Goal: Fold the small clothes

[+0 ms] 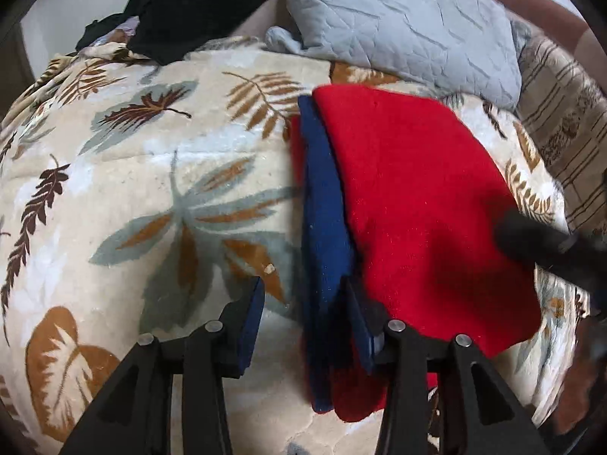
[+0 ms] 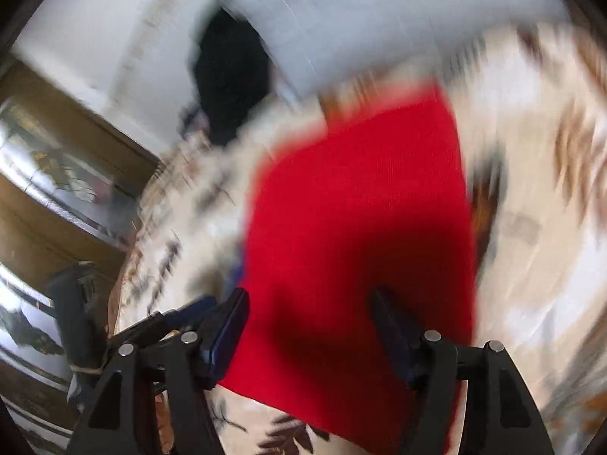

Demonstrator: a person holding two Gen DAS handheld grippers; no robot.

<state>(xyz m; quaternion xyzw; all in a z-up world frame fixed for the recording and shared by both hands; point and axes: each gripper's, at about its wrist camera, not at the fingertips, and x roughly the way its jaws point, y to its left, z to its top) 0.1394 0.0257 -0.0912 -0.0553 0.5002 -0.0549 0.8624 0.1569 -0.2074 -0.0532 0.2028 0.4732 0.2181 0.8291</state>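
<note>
A small red garment (image 1: 413, 204) with a navy blue part (image 1: 326, 227) along its left side lies folded on the leaf-patterned blanket (image 1: 151, 174). My left gripper (image 1: 303, 295) is open above the garment's near left edge, its right finger over the navy strip; nothing is held. My right gripper shows as a dark blur (image 1: 546, 242) at the garment's right edge. In the blurred right wrist view, my right gripper (image 2: 307, 311) is open above the red garment (image 2: 356, 220), nothing clamped.
A grey quilted pillow (image 1: 402, 26) and a black garment (image 1: 197, 3) lie at the far side of the blanket. A striped beige cushion (image 1: 569, 144) is at the right. Wooden furniture (image 2: 57, 174) shows at the left in the right wrist view.
</note>
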